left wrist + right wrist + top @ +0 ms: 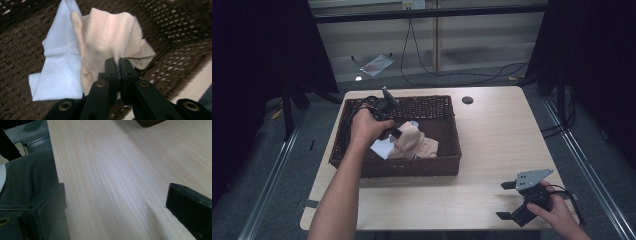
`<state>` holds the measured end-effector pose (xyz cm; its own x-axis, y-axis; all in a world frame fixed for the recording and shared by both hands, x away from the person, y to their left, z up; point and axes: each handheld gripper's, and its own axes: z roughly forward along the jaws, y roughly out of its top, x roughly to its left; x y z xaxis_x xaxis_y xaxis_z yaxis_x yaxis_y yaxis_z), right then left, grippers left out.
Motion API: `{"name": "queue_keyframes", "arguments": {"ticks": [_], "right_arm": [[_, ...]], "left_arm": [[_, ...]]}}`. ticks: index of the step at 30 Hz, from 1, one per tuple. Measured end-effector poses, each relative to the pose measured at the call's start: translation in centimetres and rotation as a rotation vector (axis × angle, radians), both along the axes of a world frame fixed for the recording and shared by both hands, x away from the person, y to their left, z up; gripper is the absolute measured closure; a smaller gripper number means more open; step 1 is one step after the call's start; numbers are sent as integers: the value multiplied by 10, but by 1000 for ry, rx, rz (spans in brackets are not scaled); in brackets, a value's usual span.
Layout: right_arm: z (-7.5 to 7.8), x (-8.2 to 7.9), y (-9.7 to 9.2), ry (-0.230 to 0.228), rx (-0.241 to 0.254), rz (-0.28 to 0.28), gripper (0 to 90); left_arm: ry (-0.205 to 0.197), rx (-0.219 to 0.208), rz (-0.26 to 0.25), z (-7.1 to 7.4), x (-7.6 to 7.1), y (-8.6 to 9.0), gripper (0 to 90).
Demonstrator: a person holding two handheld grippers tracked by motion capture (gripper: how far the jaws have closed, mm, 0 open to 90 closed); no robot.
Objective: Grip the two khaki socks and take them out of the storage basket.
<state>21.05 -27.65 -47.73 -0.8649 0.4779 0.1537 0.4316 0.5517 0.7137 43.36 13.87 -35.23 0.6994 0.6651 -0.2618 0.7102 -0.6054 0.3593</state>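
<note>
A dark wicker basket (412,167) stands on the left half of the wooden table (497,135). Inside it lie a beige knitted garment (419,145) and a white cloth (381,148). My left gripper (397,134) reaches down into the basket and is shut on the beige garment (110,37); its jaws (119,67) pinch a fold near the ribbed hem, and the fabric hangs lifted. The white cloth (60,70) drapes beside it on the left. My right gripper (506,200) rests at the table's front right corner, open, with bare wood between its jaws (116,215).
A small black round hole (467,100) sits at the table's back edge, right of the basket. Bare tabletop spreads between the basket and the right gripper. The table's edge and grey floor (27,175) lie just left of the right gripper. Cables trail on the floor behind.
</note>
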Motion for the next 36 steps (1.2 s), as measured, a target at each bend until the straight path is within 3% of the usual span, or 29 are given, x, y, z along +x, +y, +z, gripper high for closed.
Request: {"name": "queue_keyframes", "arguments": {"ticks": [16,36], "right_arm": [[0,0,1,-1,6,6,27],[1,0,0,-5,1,2,27]], "left_arm": [[54,-4,5,56,-6,6,864],[76,-29,-40,104,-18,-2,863]]}}
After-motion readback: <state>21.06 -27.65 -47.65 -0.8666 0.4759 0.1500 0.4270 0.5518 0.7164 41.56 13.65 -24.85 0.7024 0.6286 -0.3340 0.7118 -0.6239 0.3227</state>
